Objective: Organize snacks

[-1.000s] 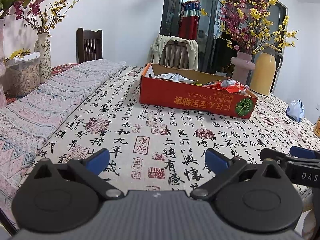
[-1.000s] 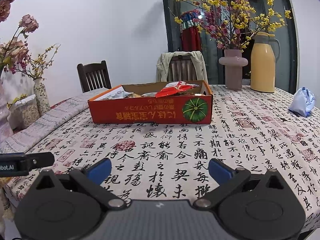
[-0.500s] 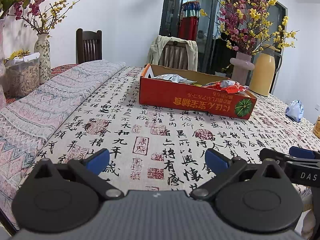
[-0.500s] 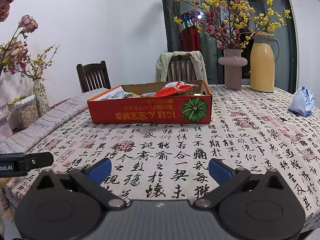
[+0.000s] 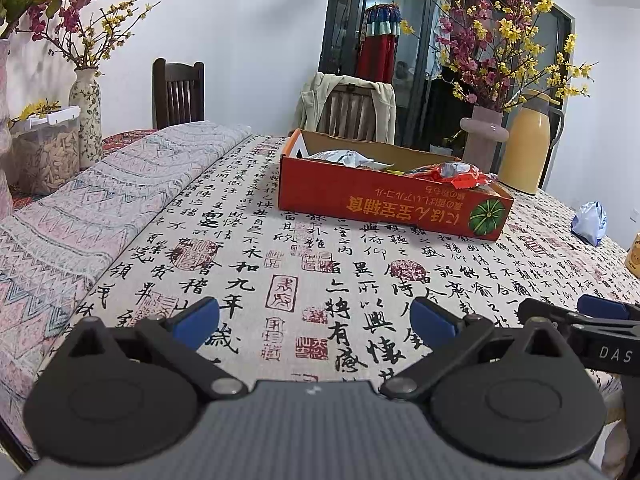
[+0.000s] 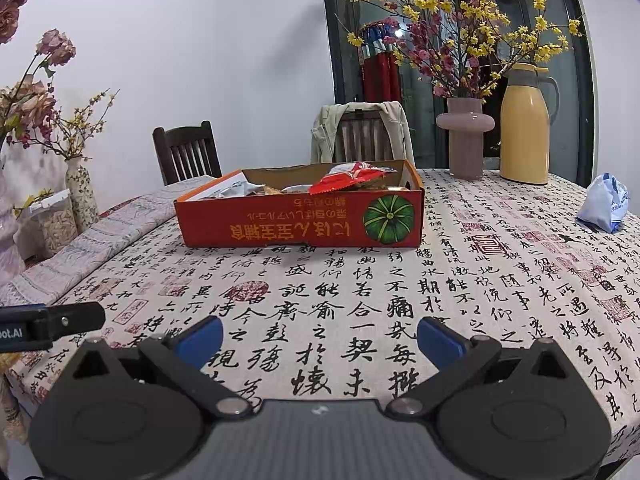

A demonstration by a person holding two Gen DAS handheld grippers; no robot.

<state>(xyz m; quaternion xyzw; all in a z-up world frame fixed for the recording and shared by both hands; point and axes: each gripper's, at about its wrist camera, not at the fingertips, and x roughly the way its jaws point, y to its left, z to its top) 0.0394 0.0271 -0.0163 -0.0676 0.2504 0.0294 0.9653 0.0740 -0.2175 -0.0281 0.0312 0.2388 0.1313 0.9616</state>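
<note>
Item: shallow red cardboard box with a green pumpkin print, lying on the tabletop with calligraphy-print cloth, towards its far side. Contents: crinkled red foil snack packet at the right end, silver foil snack packet at the left end, others between them too jumbled to tell apart.

Left tool: released, jaws spread wide, nothing between them, over the near edge of the tabletop. Right tool: likewise released and bare, just beside the left.

Key relation: the box lies straight ahead of both tools, far from them and well apart. Its long axis runs left to right, broadside to the right tool, skewed in the left view. The right tool faces it more squarely and looks better placed for the red packet; the left for the silver one.

Change from the earlier frames: almost none. Box, packets and both tools stand as they did; neither tool has closed.

Also present: yellow thermos jug, pale blue bag.
</note>
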